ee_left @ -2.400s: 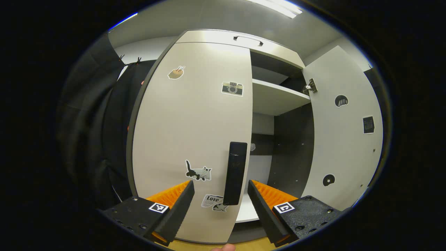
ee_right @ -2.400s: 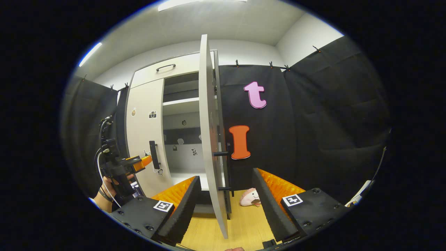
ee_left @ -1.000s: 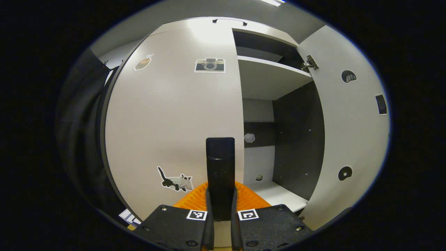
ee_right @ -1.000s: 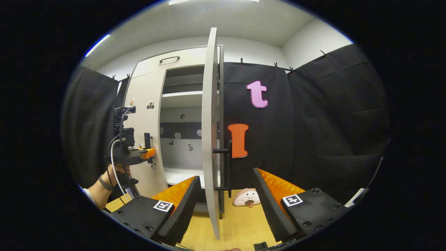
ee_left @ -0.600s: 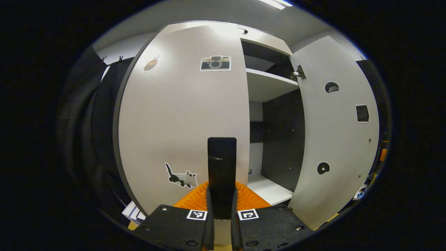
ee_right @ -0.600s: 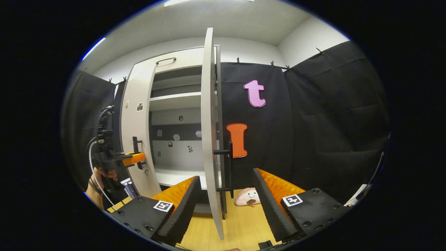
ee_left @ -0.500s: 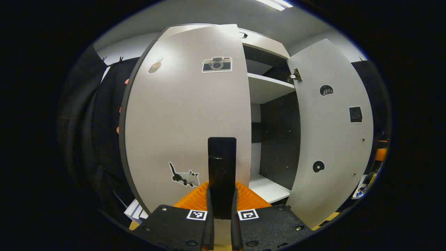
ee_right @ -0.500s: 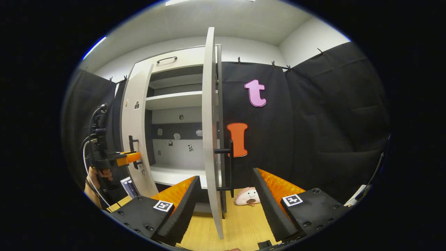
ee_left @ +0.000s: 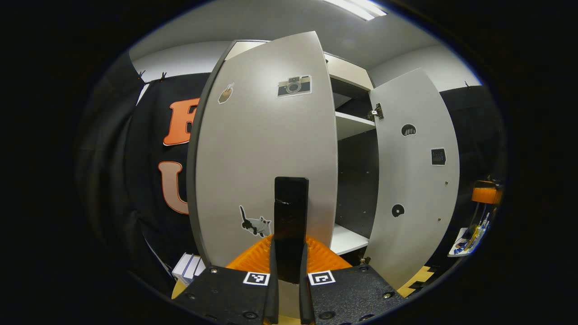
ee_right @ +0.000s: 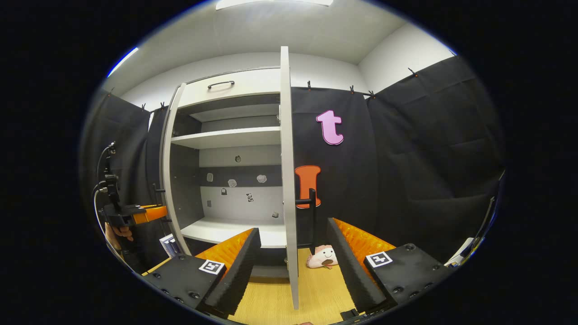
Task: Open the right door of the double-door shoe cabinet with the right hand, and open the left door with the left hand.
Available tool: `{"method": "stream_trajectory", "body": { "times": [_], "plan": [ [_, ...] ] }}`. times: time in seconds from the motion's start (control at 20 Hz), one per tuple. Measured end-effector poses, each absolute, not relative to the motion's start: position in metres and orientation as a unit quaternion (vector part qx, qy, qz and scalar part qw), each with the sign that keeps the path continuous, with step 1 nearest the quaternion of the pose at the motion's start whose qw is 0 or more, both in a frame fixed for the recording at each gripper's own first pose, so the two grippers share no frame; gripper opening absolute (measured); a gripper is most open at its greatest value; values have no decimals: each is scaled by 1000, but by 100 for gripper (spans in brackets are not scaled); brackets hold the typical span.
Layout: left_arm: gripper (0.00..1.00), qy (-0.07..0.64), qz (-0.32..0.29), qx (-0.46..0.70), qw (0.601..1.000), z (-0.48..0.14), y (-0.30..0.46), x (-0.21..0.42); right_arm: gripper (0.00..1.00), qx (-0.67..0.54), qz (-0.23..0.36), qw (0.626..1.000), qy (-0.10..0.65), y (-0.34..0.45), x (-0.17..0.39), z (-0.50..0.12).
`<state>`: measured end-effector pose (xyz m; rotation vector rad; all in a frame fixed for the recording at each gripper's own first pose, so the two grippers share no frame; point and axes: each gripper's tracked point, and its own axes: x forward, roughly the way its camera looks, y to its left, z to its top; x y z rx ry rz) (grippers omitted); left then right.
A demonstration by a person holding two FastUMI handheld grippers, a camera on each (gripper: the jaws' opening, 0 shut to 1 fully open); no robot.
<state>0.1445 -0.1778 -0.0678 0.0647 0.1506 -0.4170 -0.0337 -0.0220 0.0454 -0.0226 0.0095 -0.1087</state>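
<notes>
A: Left tool [ee_left: 286, 289] is clamping both fingers on the left door's handle [ee_left: 290, 225], low on the black bar. The left door [ee_left: 266, 149] is standing well out from the shoe cabinet [ee_right: 226, 88], near edge-on in the right gripper view.

B: Right tool [ee_right: 291, 266]?

A: Fingers are standing apart, gripping nothing. The right door [ee_right: 289, 180] is hanging open between them, edge toward the camera, its handle [ee_right: 311, 212] on the far face.

B: Handling?

A: Judged a rigid panel, swinging on a hinge [ee_left: 376, 111]; light to pull, and the smooth face is offering no purchase. The bar handle is the place to hold, pulling along the door's arc.

B: Surroundings?

A: Pale shelves [ee_right: 226, 135] are showing inside, bare. Wood-pattern floor [ee_right: 266, 302] below; a plush toy [ee_right: 323, 256] is lying beside the right door; small boxes [ee_left: 187, 271] are sitting by the left door's foot.
</notes>
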Motion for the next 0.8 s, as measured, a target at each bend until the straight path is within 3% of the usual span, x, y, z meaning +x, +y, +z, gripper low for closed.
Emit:
{"method": "stream_trajectory", "body": {
  "times": [0.8],
  "plan": [
    [15,54,-149,45,986,-56,-137,147,98,0,-39,999,15,12,-29,40]
  ]
}}
